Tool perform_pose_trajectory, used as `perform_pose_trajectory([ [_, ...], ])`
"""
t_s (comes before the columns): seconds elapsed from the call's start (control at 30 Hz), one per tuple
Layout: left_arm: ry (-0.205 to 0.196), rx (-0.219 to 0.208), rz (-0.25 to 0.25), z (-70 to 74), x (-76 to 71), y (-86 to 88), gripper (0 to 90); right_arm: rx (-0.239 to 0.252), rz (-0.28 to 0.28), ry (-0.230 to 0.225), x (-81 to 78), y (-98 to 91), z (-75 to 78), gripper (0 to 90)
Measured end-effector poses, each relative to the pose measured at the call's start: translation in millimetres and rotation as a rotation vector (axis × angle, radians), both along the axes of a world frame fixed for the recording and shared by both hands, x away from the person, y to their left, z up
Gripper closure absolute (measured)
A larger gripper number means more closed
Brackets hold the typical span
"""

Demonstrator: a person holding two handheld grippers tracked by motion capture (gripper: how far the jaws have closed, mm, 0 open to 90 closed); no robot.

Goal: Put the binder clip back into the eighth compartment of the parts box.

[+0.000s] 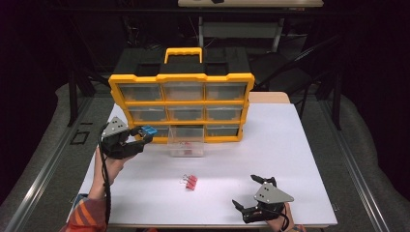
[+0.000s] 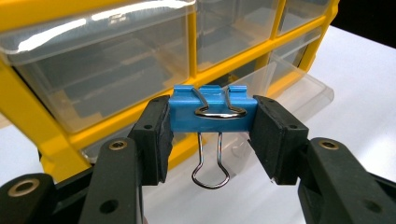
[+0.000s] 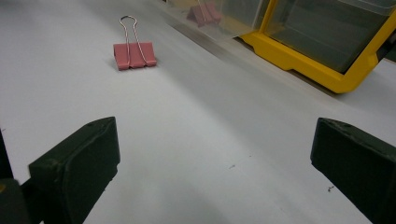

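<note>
Left gripper (image 1: 140, 137) pinches blue binder clip (image 2: 212, 111) crosswise, wire handle hanging down, held off the table beside the organizer's (image 1: 181, 82) lower left, pulled-out clear drawer (image 1: 186, 145) to its right, then red clip (image 1: 190, 181), nearest the wide-spread right gripper (image 1: 246, 193).

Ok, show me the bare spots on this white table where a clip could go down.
Free: the wide stretch of white table right of the pulled-out clear plastic drawer, and the strip between the pink binder clip and the open right gripper. Crowded: the left front of the yellow drawer organiser, where the left gripper holds a blue binder clip.
</note>
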State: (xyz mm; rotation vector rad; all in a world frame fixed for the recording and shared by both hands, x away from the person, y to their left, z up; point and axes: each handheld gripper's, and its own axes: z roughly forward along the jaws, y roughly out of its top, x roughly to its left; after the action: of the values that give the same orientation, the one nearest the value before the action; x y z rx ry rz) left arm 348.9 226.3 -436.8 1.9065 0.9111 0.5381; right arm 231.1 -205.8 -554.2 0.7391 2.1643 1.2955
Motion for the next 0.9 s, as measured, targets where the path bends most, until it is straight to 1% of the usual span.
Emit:
perform_pose_trajectory([
  [0.2,-0.009,0.006,-0.022,0.3,1.9,-12.9,49.8,0.000,0.001,-0.009,-1.8,0.2,1.3,0.7],
  [0.37,-0.007,0.007,-0.037,1.0,8.0,-20.0,49.7,0.001,0.001,0.000,-0.7,-0.6,0.0,0.7],
  [0.5,-0.006,-0.009,-0.051,2.2,12.1,-26.5,49.7,0.006,0.002,-0.006,-2.1,-1.0,1.3,0.7],
  [0.67,-0.007,-0.013,-0.066,3.5,17.1,-35.5,49.7,0.002,0.003,0.003,-0.2,0.0,-0.3,0.6],
  [0.83,-0.001,-0.027,-0.084,2.8,21.8,-44.2,49.7,0.006,0.003,-0.004,-1.6,-1.0,1.1,0.7],
  [0.9,0.001,-0.017,-0.094,2.3,23.0,-48.2,49.7,0.007,0.004,-0.005,-1.2,-0.6,1.1,0.7],
])
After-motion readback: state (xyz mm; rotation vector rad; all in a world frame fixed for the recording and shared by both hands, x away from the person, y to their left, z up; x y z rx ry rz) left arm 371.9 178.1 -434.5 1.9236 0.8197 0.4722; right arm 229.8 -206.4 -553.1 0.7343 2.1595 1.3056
